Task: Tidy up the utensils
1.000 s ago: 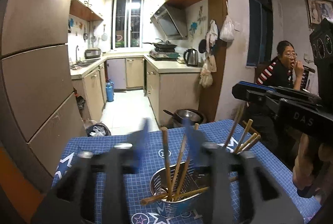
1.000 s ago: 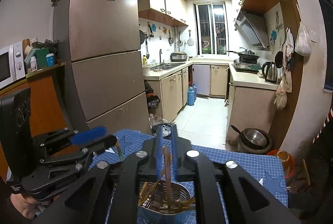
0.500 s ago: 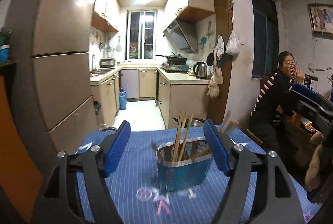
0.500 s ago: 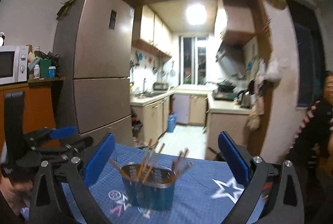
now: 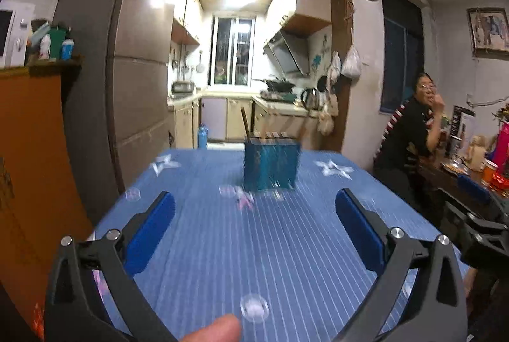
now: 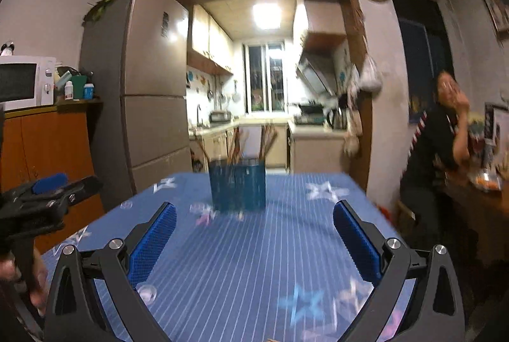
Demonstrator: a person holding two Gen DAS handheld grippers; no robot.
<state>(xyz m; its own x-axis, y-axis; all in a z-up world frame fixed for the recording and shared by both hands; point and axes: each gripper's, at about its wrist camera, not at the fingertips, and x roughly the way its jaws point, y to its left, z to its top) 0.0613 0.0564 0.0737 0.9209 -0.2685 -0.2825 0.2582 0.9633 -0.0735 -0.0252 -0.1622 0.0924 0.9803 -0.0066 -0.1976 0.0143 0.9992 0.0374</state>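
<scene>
So the utensil holder (image 5: 271, 165) is the anchor here: a blue-sided caddy standing upright toward the far end of the blue tablecloth (image 5: 254, 246), with a bunch of chopsticks (image 6: 267, 140) poking out of the top. Both views are smeared with motion blur, so I can't tell how many sticks there are or whether any are crossed or leaning badly.

On the near side of the holder, just beside its base, there are some small clear discs and a pinkish bit (image 5: 245, 200) on the cloth, too blurry to name. Nothing that looks like a loose utensil shows on the cloth.

Nearer again than those, both grippers sit well apart from the holder. The left gripper (image 5: 254, 230) has its jaws opening, nearly fully spread, nothing between them. The right gripper (image 6: 254, 241) is spread wide too, also empty.

My read: the chopsticks are in, and this looks like the pull-back at the end. To do it well, I'd keep both tools clear of the stick tips, since a bump could tip the holder. If anything needs a tidy, come in slow from above and nudge one stick at a time.

Beyond the holder is the kitchen doorway; off to its right a person (image 5: 410, 135) sits at another table.
</scene>
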